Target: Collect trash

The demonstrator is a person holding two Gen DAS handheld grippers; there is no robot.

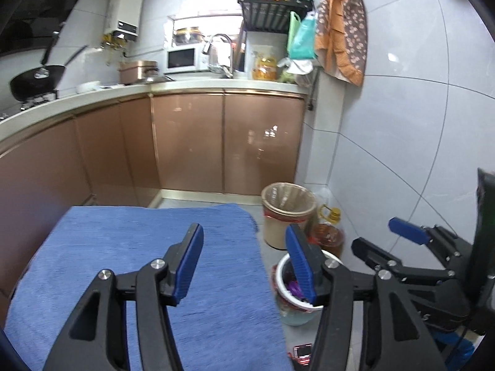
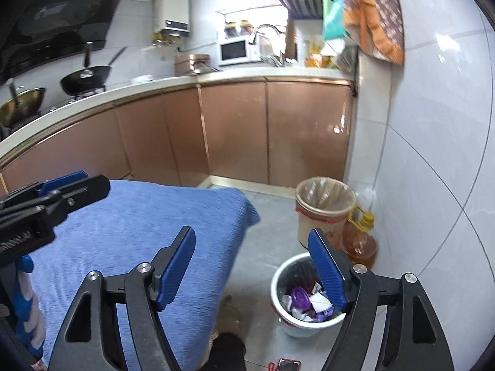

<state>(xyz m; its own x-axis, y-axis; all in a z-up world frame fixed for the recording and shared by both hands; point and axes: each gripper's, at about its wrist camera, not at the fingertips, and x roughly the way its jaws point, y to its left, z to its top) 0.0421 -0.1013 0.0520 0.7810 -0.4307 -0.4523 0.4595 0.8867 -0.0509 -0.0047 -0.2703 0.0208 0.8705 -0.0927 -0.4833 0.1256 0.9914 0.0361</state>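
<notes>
We stand in a grey-tiled kitchen with copper-coloured cabinet doors (image 2: 235, 133). No writing reads clearly. Two bins sit right of the blue-cloth-covered table (image 1: 148, 262): a near white round bin (image 2: 280, 278) holding crumpled wrappers (image 2: 304, 304), and a far beige lined bin (image 2: 321, 213). Only the right view shows the wrappers plainly. Our left gripper (image 1: 244, 266) and right gripper (image 2: 253, 269) gape, empty.

The left tool (image 1: 244, 262) is held with its blue-padded fingers (image 1: 187, 266) spread wide, nothing between them, and is tilted downward. The right tool (image 2: 252, 267) is held just beside it, likewise tilted downward, its fingers (image 2: 328, 270) parted and empty. No hand or sleeve can be made out.
</notes>
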